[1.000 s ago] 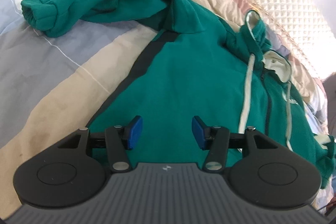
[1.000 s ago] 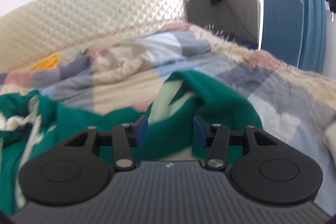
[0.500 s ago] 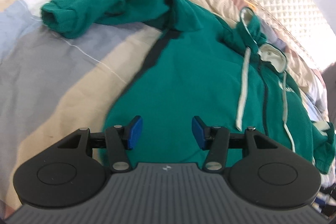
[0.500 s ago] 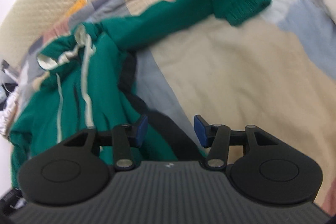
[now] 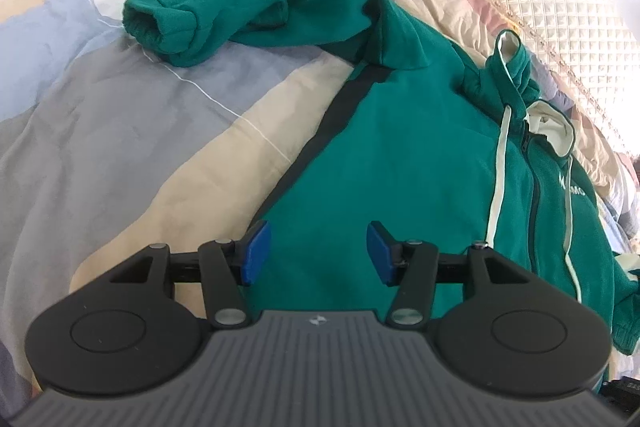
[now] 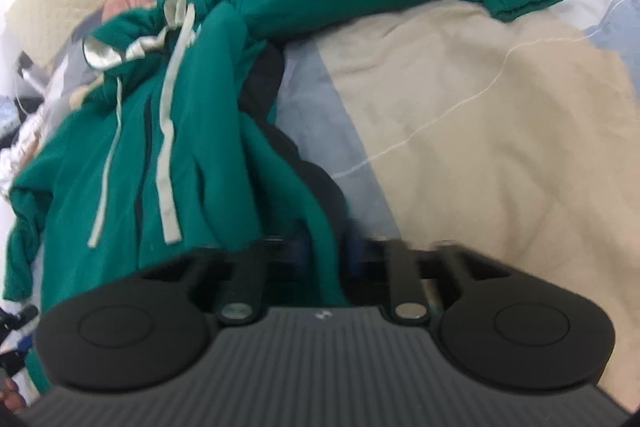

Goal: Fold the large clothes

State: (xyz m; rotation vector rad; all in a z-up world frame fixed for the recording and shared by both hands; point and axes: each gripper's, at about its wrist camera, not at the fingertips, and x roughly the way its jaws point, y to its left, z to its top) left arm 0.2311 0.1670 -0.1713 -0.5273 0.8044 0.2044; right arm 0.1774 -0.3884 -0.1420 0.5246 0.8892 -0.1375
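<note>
Fold barely begun: green hoodie (image 5: pixel 420 147) lies front-up on the patchwork quilt (image 5: pixel 140 147), both sleeves out sideways; left gripper (image 5: pixel 318 253) spread, empty over the near hem, right gripper (image 6: pixel 326 247) pinching the hoodie's near right edge, blurred

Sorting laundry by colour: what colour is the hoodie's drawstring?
Off-white drawstring on the green hoodie; clearest in the right wrist view.

Right gripper (image 6: pixel 324 259), spread half a second ago, now closes on a fold of the green hoodie (image 6: pixel 224 147) at its side edge, fabric bunching up between the fingers. Left gripper (image 5: pixel 316 251) backs off slightly toward the hoodie's hem, jaws unchanged.
</note>
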